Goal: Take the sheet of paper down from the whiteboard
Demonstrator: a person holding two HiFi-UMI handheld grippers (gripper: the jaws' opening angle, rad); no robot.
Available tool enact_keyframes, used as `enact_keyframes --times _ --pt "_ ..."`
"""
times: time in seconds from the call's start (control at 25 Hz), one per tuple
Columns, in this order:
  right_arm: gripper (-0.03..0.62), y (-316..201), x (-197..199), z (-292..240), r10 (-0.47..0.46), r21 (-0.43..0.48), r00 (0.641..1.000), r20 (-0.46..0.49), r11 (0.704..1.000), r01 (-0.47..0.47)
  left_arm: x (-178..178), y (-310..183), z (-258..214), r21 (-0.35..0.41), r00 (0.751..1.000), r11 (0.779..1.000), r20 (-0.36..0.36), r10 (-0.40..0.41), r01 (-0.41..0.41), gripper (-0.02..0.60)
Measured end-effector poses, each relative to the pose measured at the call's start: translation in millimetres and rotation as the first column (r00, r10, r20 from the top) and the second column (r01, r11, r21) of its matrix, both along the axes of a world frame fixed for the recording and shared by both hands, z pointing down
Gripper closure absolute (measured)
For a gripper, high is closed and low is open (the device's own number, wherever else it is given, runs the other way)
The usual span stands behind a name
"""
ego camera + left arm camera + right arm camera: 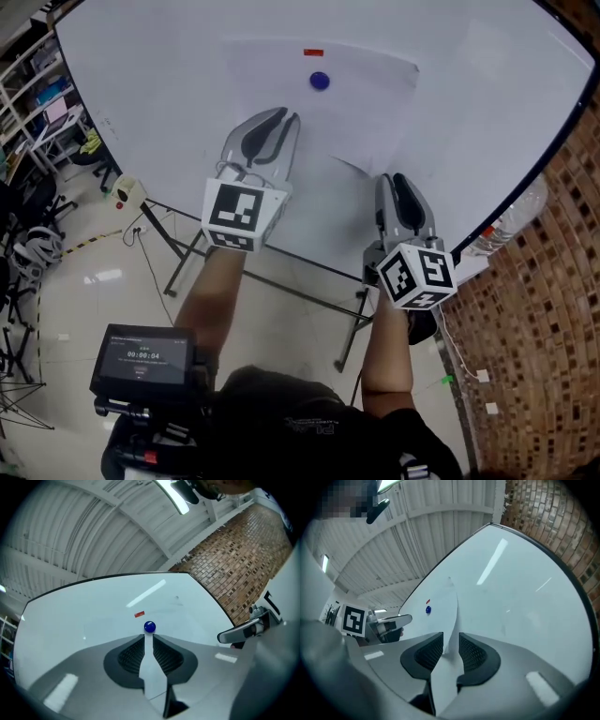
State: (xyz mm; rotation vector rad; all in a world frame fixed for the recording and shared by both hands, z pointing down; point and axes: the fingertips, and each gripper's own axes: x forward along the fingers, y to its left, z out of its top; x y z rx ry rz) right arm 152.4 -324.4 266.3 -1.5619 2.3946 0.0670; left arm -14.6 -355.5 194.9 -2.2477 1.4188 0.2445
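A white sheet of paper [361,103] hangs on the whiteboard [169,84] under a blue round magnet [320,81]. A small red magnet [313,52] sits above it. The sheet's lower right corner curls off the board. My left gripper [278,114] is at the sheet's lower left, its jaws a narrow slit apart, and the blue magnet [149,626] shows just beyond the slit of the left gripper [149,638]. My right gripper [396,178] is at the lower right corner, open. The curled paper edge [453,606] lines up with the gap of the right gripper [451,637]; its pads do not press it.
The whiteboard rests on a dark metal stand [281,281] over a shiny floor. A brick wall [553,281] rises at the right, with a plastic bottle [514,217] beside the board's edge. Shelves and chairs [37,112] fill the left. A screen device [142,359] sits at the person's chest.
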Motion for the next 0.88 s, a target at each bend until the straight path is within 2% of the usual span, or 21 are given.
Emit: enact_keyframes --times 0.24,0.48,0.68,0.88 --pt "0.456 -6 3 -13 -0.017 -0.002 1.0 0.018 1.0 0.017 20 -9 -25 0.013 0.995 1.0 0.097 -0.016 0.015 0.474" --pt "0.433 -10 6 -30 -0.065 -0.012 0.997 0.038 0.998 0.065 37 -24 -34 -0.028 0.989 0.999 0.147 -0.032 0.036 0.442" --pt "0.431 -15 -1 -29 -0.09 -0.037 0.996 0.0 0.995 0.09 45 -22 -42 -0.004 0.989 1.0 0.147 -0.029 0.03 0.436" --pt "0.442 -18 0 -30 -0.114 -0.052 0.993 0.017 0.992 0.115 51 -23 -50 0.012 0.99 0.999 0.138 -0.031 0.029 0.437"
